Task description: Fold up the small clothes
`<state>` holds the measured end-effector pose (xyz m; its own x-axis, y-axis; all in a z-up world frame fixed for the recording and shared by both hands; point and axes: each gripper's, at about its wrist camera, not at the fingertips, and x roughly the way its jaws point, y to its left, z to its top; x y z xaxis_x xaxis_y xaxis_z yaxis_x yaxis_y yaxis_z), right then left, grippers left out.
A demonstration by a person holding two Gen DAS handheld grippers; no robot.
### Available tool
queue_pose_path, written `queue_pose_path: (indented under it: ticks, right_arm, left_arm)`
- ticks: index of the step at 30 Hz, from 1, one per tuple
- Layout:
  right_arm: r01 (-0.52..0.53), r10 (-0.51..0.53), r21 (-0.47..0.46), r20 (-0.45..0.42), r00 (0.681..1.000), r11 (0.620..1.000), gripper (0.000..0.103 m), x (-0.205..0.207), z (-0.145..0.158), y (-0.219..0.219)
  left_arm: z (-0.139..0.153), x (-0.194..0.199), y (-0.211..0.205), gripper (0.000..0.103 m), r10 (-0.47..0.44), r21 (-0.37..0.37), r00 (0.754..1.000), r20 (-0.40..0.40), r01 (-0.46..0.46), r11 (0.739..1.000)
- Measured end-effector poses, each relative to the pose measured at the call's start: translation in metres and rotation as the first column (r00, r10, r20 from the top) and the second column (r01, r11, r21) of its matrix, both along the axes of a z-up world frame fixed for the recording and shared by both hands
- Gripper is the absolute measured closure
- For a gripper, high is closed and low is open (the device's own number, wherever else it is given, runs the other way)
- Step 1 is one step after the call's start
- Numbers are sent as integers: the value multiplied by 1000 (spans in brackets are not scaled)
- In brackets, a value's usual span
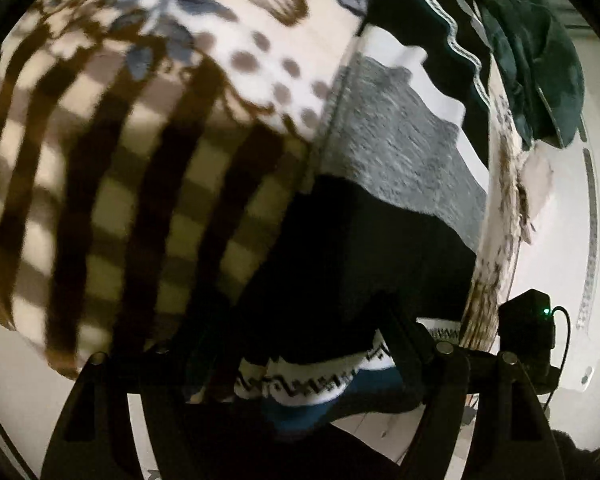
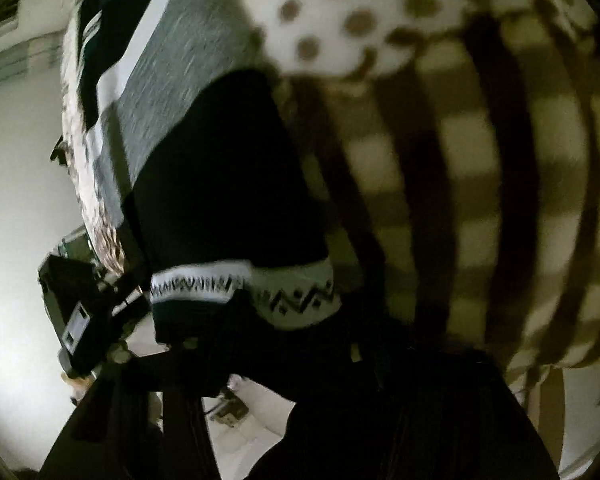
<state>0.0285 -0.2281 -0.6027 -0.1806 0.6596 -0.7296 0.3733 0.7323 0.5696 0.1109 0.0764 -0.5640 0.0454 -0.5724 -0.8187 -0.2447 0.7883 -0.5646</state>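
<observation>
The left gripper (image 1: 300, 364) appeared along the bottom of the left wrist frame as a matte black frame of flat, angular arms with triangular cut-outs, joined by round silver pivot pins (image 1: 444, 347). At the lower right of that frame sat a black box module (image 1: 528, 320) carrying a small green light, with a thin black cable (image 1: 565, 320) looping from its side. In the right wrist frame, the right gripper (image 2: 236, 320) showed as dark, blurred black arms across the bottom. At the left of that frame, the other gripper's black housing bore a grey rectangular label (image 2: 76, 326).
</observation>
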Motion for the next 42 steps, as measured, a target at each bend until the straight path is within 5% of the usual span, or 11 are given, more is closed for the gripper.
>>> queue_pose_path:
  ticks: [5,9,10,12,24,26,28,29,36,40,42]
  right_arm:
    - [81,-80,13,-31,996,997,50,-14,-3,-9]
    - [95,-86,-86,102,991,992,60,-16,25,-20]
    - [85,-73,-97,126,989,992,83,-16,30,-20]
    - [57,-37,-123,161,986,991,89,-19,40,-19]
    - [-49,78,-201,139,987,978,91,-6,51,-19]
    - [1,16,-156,109,994,988,81,-1,45,-26]
    - [55,-48,-83,79,996,995,48,-2,38,-41]
    - [88,-84,-44,71,994,995,46,-3,34,-48]
    - [138,-129,121,-78,989,983,47,-9,-13,-40]
    - [148,-145,96,-37,989,984,81,-12,-2,-37]
    - [144,-143,92,-17,990,985,85,-14,10,-37]
  left_arm:
    - [8,-13,2,29,12,19,1000,11,-12,1000]
    - [19,-26,-1,36,-2,84,998,66,-3,996]
    - [21,-29,-2,59,-2,90,997,81,-6,996]
    - [23,-33,-6,99,-9,118,996,90,-2,993]
    - [13,-35,25,96,72,66,996,50,-75,995]
    - [12,-34,27,81,88,23,995,47,-89,996]
    - [6,-35,33,27,128,-45,991,36,-127,991]
    - [3,-35,33,26,146,-78,989,32,-143,987]
    - [-35,-37,1,28,115,-156,992,-61,-123,980]
    - [-15,-40,3,79,146,-89,989,-28,-148,985]
    - [-2,-43,5,88,161,-65,987,-11,-162,985]
